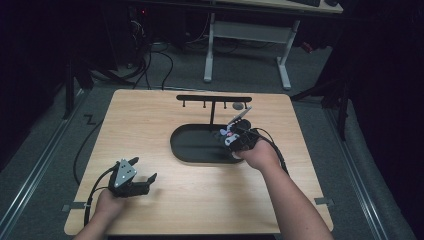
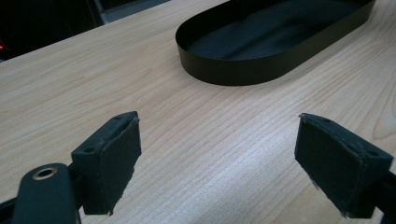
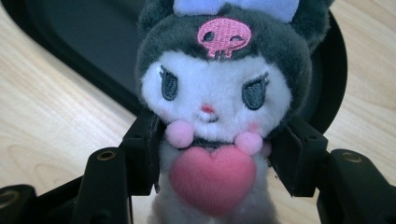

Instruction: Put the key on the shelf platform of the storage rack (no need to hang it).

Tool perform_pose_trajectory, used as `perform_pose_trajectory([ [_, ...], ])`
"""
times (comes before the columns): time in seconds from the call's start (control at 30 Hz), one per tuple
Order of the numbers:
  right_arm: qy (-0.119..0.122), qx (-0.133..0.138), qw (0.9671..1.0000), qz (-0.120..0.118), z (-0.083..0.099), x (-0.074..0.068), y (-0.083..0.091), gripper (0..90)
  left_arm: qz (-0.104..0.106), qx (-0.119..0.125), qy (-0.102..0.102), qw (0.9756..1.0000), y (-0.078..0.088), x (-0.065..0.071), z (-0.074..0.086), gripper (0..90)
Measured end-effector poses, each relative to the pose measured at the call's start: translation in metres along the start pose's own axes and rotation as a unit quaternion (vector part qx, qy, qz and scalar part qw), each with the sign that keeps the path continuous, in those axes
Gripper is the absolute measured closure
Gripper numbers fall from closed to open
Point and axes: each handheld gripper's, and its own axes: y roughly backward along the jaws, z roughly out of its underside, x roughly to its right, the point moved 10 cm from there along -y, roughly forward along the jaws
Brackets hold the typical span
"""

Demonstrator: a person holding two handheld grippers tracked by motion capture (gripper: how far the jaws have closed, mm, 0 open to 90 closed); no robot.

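The right gripper (image 3: 212, 154) is clamped on a small plush toy (image 3: 219, 93), its two black jaws pressing into the toy's sides just below the head. In the right gripper view the toy faces the camera: white face, dark grey hood with a pink skull badge, a pale bow cut off by the top edge, two pink pompoms and a pink heart on the chest; the lower body runs off the bottom edge, so the legs cannot be seen. Behind it lies the black oval tray (image 3: 70, 42), most of it hidden by the toy's head. From the high view the right gripper (image 1: 231, 134) holds the toy (image 1: 227, 135) over the right end of the tray (image 1: 192, 152), though the toy is small and dim there, partly covered by the gripper body and the hand (image 1: 257, 155), and whether it touches the tray floor cannot be told. A black rack with short hooks (image 1: 214, 100) rises behind the tray; what hangs at its right end is too small to make out. The left gripper (image 1: 142, 175) rests low over the bare wooden table (image 1: 150, 120), near its front left, well apart from the tray. In the left gripper view its jaws (image 2: 217, 158) stand apart with nothing but wood grain between the pads, and the tray (image 2: 243, 70) ahead is cut off at the top edge.
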Motion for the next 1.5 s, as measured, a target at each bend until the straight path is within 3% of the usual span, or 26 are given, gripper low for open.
perform_pose_trajectory([
  [0.2,-0.003,-0.001,1.0,0.002,-0.011,-0.001,-0.007,41.4,-0.001,0.0,0.001,1.0,0.0,0.0,0.0,15.5],
  [0.27,0.006,-0.002,1.0,0.006,-0.014,0.0,-0.01,41.2,-0.001,0.0,0.001,1.0,0.0,0.0,0.0,15.5],
  [0.47,-0.005,-0.005,1.0,0.002,-0.023,0.002,-0.023,41.2,-0.001,0.0,0.002,1.0,0.0,-0.001,0.0,15.5],
  [0.8,0.009,0.0,1.0,0.004,-0.035,-0.006,-0.032,41.1,-0.002,0.001,0.002,1.0,0.0,-0.001,0.0,15.5],
  [1.07,0.016,-0.032,0.9992,0.015,-0.023,-0.003,-0.05,40.4,0.002,0.002,0.005,1.0,0.002,-0.001,0.0,15.5],
  [1.5,0.0,-0.045,0.9989,0.016,-0.015,0.0,-0.059,38.9,0.002,0.003,0.006,1.0,0.002,-0.001,0.0,15.5],
])
